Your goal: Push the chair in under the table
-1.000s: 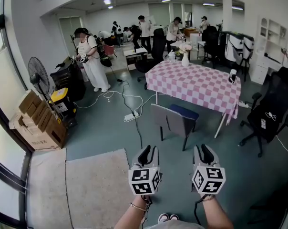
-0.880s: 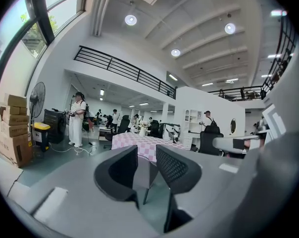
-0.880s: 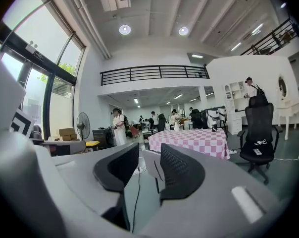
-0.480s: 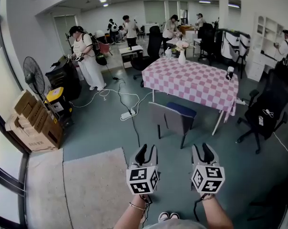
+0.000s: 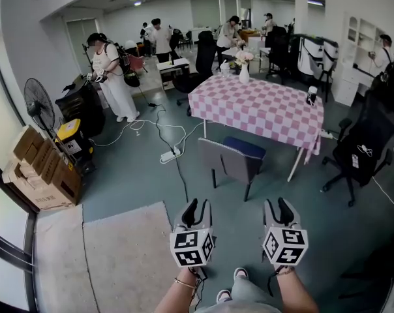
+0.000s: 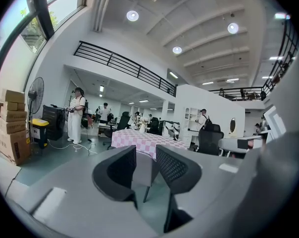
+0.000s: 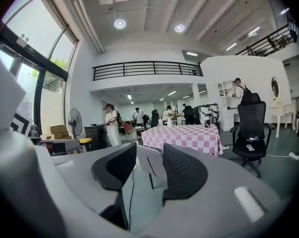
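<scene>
- Head view: the chair [image 5: 231,163] is standing on the floor at 12 o'clock from the person. Its grey back is facing the person and its blue seat is pointing at the table [image 5: 262,109].
- The table, under a pink checked cloth, is sitting just beyond the chair at about 1 o'clock, and the seat is reaching its near edge.
- The left gripper [image 5: 198,207] is hovering well short of the chair. Its jaws are standing apart after just closing a little, gripping nothing; its own view is showing the distant chair through the gap.
- The right gripper [image 5: 278,207] is hanging beside it, level with it. Its jaws are standing apart after just opening, and they are also gripping nothing.
- A vase [image 5: 244,70] is standing at the table's far end.
- A black office chair [image 5: 366,145] is sitting at 2 o'clock.
- A cable [image 5: 177,168] is trailing over the floor at 11 o'clock.
- A fan [image 5: 35,106] and boxes [image 5: 40,171] are lining the wall at 9 to 10 o'clock.
</scene>
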{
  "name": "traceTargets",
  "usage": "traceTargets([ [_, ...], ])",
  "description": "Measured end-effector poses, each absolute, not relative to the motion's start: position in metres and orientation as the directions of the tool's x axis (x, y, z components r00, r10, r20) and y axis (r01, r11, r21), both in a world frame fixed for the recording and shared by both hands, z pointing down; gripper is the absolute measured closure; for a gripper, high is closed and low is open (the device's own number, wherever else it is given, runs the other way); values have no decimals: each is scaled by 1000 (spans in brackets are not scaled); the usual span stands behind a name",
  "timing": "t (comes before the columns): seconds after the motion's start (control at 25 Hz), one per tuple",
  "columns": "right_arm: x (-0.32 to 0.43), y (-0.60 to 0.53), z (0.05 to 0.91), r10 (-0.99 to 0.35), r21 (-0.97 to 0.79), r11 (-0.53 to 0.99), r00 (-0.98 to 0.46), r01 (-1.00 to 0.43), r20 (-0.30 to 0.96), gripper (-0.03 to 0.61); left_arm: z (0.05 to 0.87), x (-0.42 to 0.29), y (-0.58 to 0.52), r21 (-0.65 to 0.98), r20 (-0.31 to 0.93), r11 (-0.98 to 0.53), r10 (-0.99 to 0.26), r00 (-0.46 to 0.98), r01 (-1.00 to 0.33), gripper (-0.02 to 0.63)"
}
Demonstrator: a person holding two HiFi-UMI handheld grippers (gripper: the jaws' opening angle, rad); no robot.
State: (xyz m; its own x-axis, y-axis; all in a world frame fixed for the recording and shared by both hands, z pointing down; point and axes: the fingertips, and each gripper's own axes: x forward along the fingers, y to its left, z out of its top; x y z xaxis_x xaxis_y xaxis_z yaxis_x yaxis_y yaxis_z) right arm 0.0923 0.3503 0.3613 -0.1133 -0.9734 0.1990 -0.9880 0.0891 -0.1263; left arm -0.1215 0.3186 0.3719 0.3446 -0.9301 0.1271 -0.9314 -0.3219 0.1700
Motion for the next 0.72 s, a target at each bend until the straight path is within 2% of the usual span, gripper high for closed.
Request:
traceTargets([
  [0.72,160,174,372,-965,-168,104,-140,-980,222,425,376,-68,150,147,161,-281,-939,303,-949,499],
])
